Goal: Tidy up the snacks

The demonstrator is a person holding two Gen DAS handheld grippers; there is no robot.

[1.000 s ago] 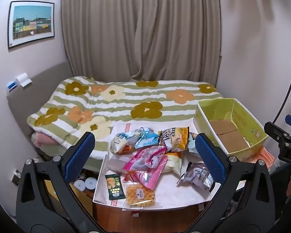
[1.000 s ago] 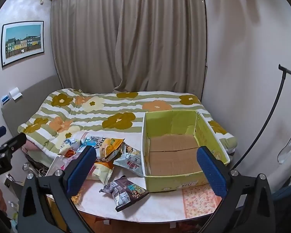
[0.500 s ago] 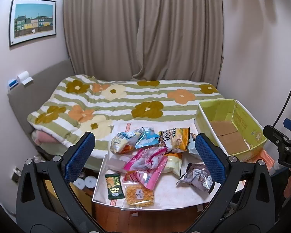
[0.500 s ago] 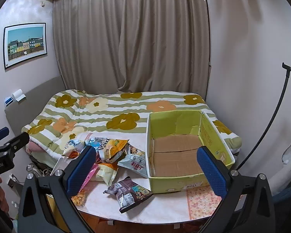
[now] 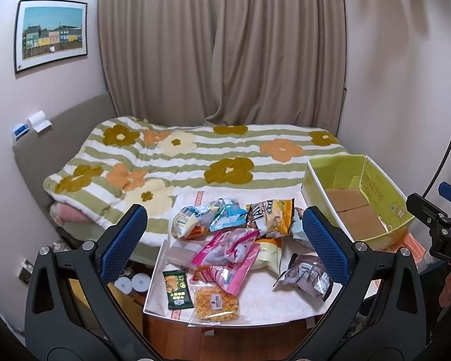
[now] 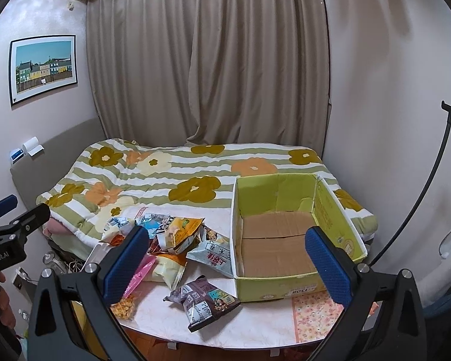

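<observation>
Nearby, snack bags crowd the table beside the box.

Both views have eased back and slightly up over the last second. In the right wrist view the box and the dark packet have slid from 6 o'clock toward the centre, and more of the desk edge shows below them. In the left wrist view the snack pile has drifted slightly upward. The right claw at 3 o'clock has shifted a little higher. No snack has changed place on the desk.
</observation>
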